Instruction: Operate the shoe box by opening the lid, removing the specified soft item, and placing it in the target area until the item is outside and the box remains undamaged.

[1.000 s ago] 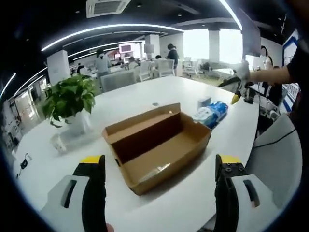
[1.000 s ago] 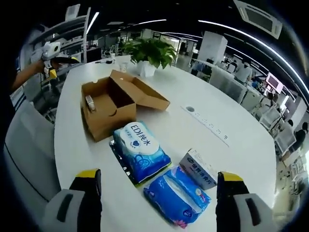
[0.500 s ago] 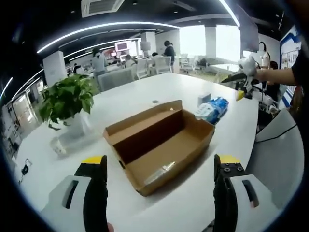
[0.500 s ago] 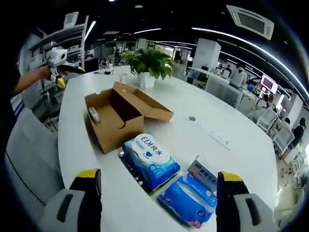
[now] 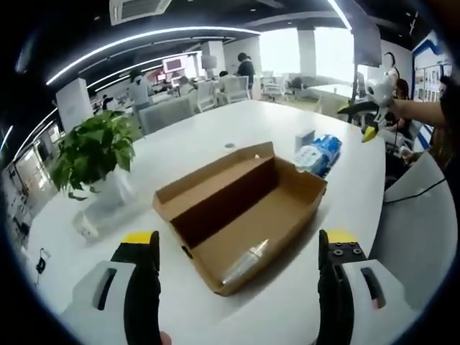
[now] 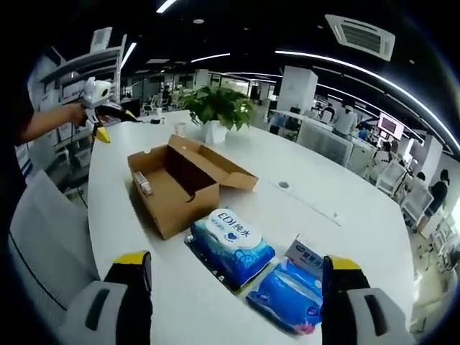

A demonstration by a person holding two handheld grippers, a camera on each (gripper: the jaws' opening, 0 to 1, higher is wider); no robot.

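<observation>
The shoe box (image 5: 241, 215) sits open on the white table (image 5: 208, 140), lid folded back toward the potted plant (image 5: 93, 154). Two blue wet-wipe packs (image 6: 231, 237) lie on the table just beyond the box's short end, away from the plant. A small clear-wrapped item (image 5: 244, 260) rests at the box's near end. The left gripper (image 5: 237, 287) looks nearer, box ahead between its fingers, long axis running diagonally. The right gripper (image 6: 237, 302) hangs above the packs. Both are wide open and empty.

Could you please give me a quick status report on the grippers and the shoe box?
Left gripper and right gripper open, empty. Shoe box lid open, small item inside. Wipe packs on table beside box. Nothing blocking.
</observation>
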